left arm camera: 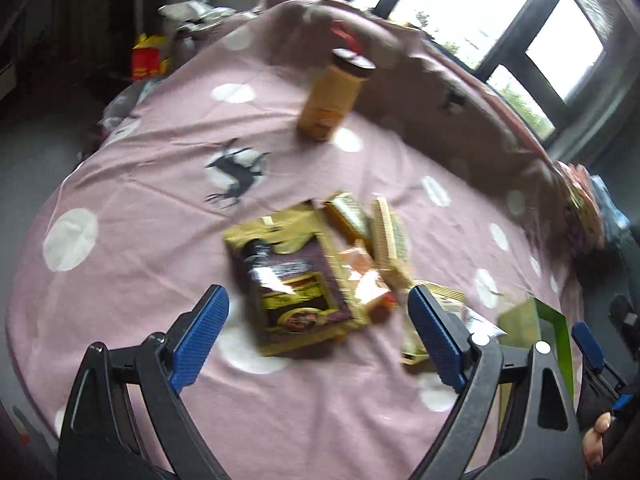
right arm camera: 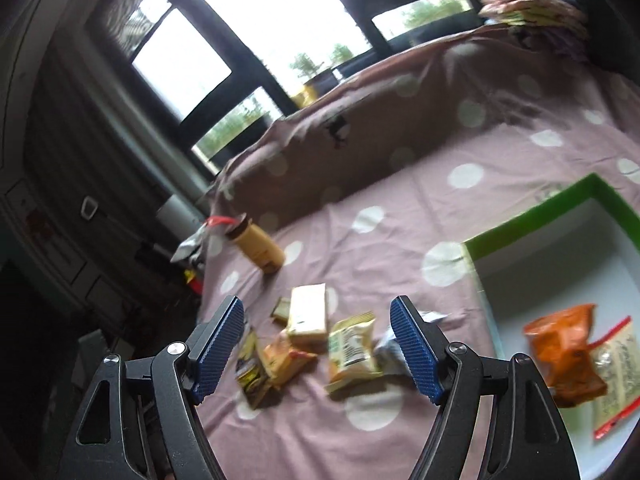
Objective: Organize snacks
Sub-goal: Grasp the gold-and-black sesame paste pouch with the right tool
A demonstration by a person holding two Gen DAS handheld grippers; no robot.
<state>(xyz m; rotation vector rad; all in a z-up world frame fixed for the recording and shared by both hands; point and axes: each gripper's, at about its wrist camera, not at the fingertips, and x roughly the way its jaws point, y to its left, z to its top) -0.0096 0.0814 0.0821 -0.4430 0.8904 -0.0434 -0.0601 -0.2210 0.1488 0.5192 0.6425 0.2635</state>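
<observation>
A heap of snack packets lies on a pink dotted cloth [left arm camera: 132,184]. In the left wrist view a dark purple and yellow packet [left arm camera: 294,280] lies between the fingers of my open, empty left gripper [left arm camera: 316,320], with a cream box [left arm camera: 390,236] and an orange packet [left arm camera: 362,276] beside it. In the right wrist view my open, empty right gripper [right arm camera: 318,334] hovers over the cream box [right arm camera: 306,314], a yellow packet [right arm camera: 352,350] and an orange packet [right arm camera: 286,360]. A green-rimmed white box [right arm camera: 532,216] at the right holds an orange bag [right arm camera: 566,354] and a clear red-edged bag [right arm camera: 614,380].
A tall yellow jar with a dark lid [left arm camera: 334,98] stands farther back on the cloth; it also shows in the right wrist view [right arm camera: 256,246]. A red and yellow pack [left arm camera: 146,58] sits off the far left edge. Windows lie behind. A stack of packets [right arm camera: 528,10] lies at the far right.
</observation>
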